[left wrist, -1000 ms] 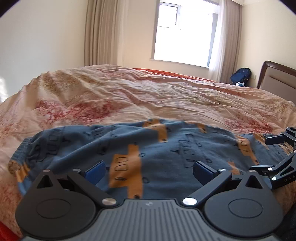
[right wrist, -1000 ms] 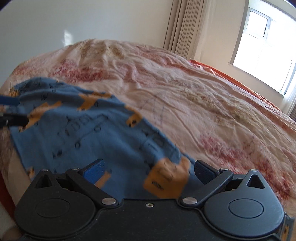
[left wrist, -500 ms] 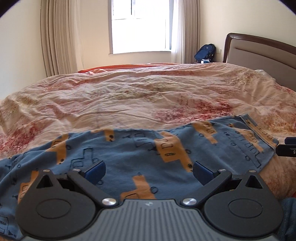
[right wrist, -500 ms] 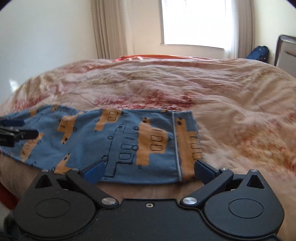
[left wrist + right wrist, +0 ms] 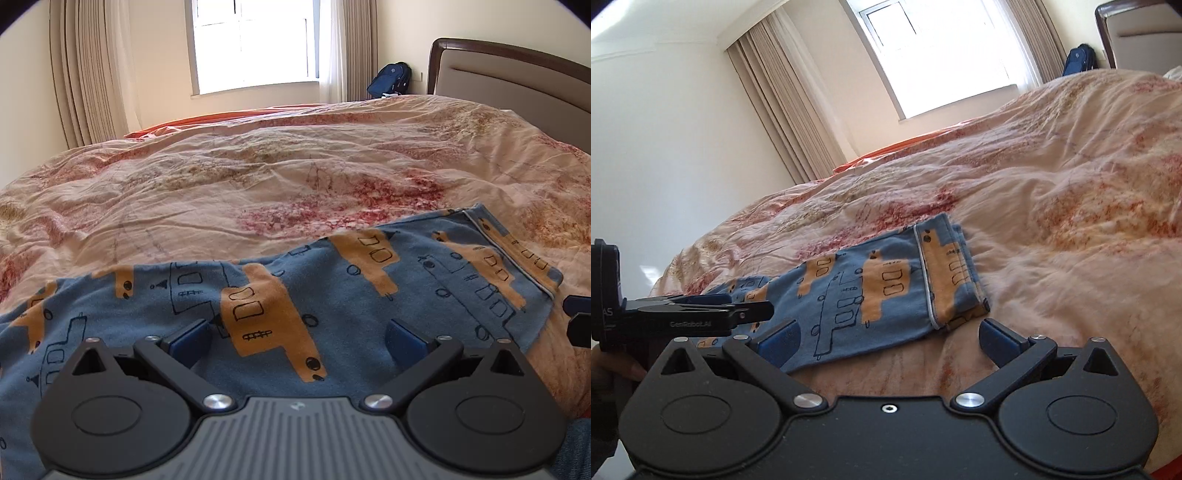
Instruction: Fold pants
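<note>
**Pants on the bed, both claws spread**

The blue pants (image 5: 332, 295) (orange vehicle print) lie flat on the floral duvet (image 5: 258, 177) near the bed's edge. The left claw (image 5: 295, 338) hovers over them, fingers wide apart, gripping nothing. The right claw (image 5: 888, 338) gapes above the cuff end (image 5: 953, 273).

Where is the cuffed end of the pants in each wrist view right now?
Left wrist: the cuff lies right of centre, angled toward the right edge.
Right wrist: the cuff sits at centre, above the right gripper.
Shared landmark: the window, also at.
</note>
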`<state>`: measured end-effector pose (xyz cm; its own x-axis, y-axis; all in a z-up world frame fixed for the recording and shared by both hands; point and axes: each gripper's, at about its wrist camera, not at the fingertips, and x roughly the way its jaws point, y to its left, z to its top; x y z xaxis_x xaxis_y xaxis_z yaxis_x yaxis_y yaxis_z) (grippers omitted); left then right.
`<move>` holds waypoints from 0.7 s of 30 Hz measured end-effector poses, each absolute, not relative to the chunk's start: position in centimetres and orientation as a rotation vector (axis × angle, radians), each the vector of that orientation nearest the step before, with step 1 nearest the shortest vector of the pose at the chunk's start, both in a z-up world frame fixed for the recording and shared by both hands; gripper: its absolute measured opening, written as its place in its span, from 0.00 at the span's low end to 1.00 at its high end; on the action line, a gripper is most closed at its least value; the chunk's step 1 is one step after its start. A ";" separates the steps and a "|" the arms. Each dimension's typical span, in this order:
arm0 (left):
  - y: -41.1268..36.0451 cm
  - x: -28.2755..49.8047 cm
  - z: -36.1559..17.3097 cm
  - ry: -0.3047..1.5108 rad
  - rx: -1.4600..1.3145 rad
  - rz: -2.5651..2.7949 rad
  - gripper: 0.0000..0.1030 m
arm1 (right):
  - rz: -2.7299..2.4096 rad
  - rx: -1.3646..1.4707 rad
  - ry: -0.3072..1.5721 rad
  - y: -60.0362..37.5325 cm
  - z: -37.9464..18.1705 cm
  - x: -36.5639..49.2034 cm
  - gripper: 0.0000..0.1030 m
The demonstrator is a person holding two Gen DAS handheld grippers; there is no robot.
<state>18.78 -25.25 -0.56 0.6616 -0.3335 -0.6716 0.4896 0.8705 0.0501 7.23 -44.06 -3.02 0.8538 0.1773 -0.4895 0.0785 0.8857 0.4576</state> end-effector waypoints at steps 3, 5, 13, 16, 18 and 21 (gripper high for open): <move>-25.0 19.0 -1.3 0.702 0.230 -0.471 1.00 | 0.068 0.508 0.544 -44.3 -3.6 7.4 1.00; -25.1 18.9 -1.2 0.700 0.234 -0.469 1.00 | 0.071 0.545 0.538 -44.7 -4.1 7.8 1.00; -24.7 19.1 0.9 0.707 0.150 -0.509 1.00 | -0.014 0.680 0.499 -45.8 -4.8 9.0 0.92; -25.0 19.0 2.2 0.689 0.103 -0.558 1.00 | -0.053 0.754 0.456 -46.5 -5.0 8.6 0.76; -25.4 19.0 2.8 0.689 0.070 -0.602 1.00 | -0.083 0.784 0.447 -46.9 -5.1 8.5 0.67; -26.5 19.4 3.4 0.715 -0.015 -0.670 1.00 | -0.124 0.777 0.457 -46.9 -5.0 8.6 0.44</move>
